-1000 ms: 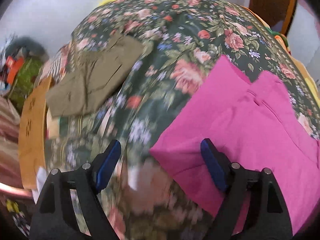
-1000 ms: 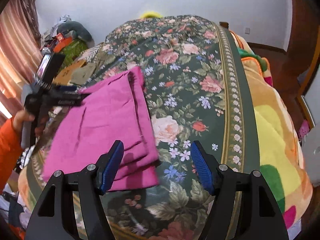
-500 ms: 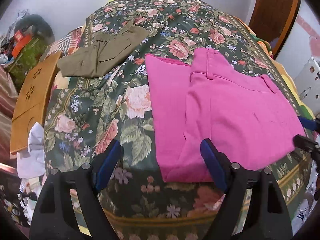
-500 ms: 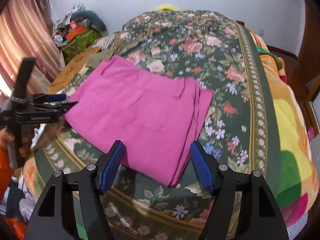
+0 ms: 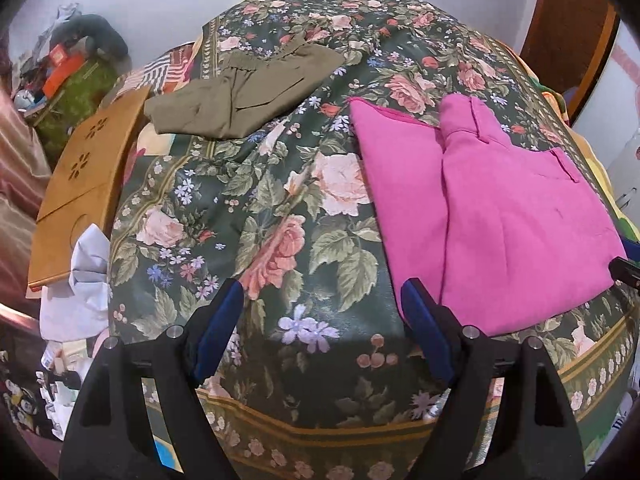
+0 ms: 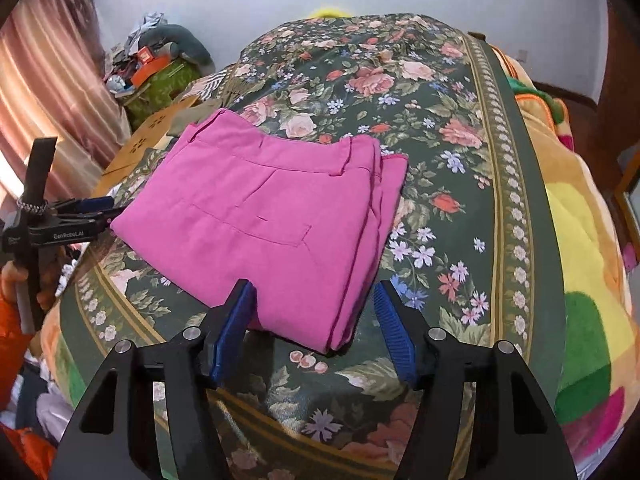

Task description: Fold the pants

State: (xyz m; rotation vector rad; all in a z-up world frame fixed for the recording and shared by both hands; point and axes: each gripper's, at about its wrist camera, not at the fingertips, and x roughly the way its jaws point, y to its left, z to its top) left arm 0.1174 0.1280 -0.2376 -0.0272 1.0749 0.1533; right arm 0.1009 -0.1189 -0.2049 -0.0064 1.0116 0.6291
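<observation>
Folded pink pants lie flat on the floral bedspread, to the right in the left wrist view; in the right wrist view the pink pants lie in the middle with waistband and pocket seams up. My left gripper is open and empty, hovering over the bedspread just left of the pants' near edge. My right gripper is open and empty, just in front of the pants' near corner. The left gripper also shows in the right wrist view, beside the pants' left corner.
Folded olive-green pants lie at the far left of the bed. A wooden board and white cloth sit by the bed's left side. Clutter is piled by the curtain. A colourful blanket hangs on the right.
Both grippers have pulled back from the pink pants, which now lie further off and flat on the bed. The views have steadied. Both stay open.
</observation>
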